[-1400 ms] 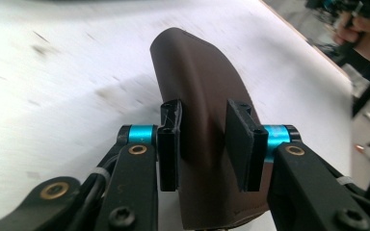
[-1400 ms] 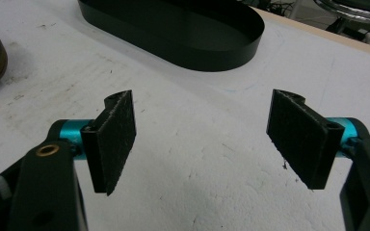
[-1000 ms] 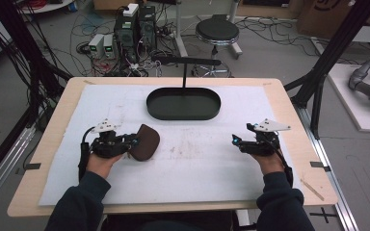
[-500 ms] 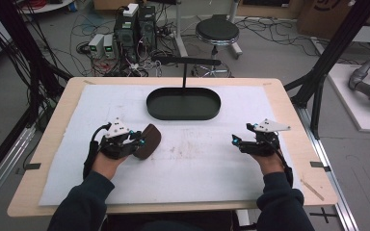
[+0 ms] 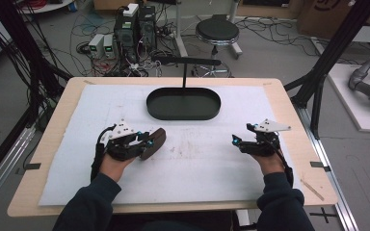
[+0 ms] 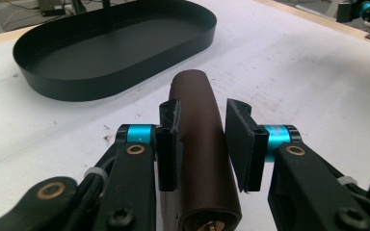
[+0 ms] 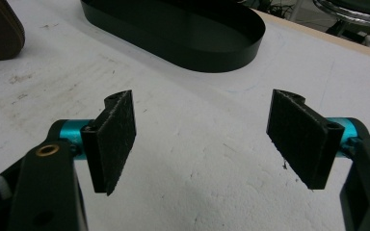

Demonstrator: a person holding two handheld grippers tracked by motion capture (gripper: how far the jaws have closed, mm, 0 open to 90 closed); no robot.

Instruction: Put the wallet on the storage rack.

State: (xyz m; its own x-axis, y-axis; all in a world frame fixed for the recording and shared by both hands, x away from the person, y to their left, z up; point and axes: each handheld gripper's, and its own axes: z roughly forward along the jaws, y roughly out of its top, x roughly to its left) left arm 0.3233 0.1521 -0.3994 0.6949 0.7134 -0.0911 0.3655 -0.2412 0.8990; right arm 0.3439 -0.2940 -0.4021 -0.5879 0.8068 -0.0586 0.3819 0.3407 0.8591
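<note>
Left gripper view: my left gripper (image 6: 202, 139) straddles a brown leather case (image 6: 200, 159), jaws not clamped, one pad touching, a gap at the other. Case sits near-left of the black oval tray (image 5: 183, 103) on the bench (image 5: 289, 101). Right gripper (image 7: 207, 144) spread wide, empty. Risk: uneven closing could roll the rounded case out.

We see even, soft overhead light, with no hard shadows on the white table cover (image 5: 197, 159). The high view is rather soft and low in detail, with cables at upper left murky. In both gripper views the near jaws at the bottom edge blur, and the black tray (image 6: 111, 45) shows faint sheen.
</note>
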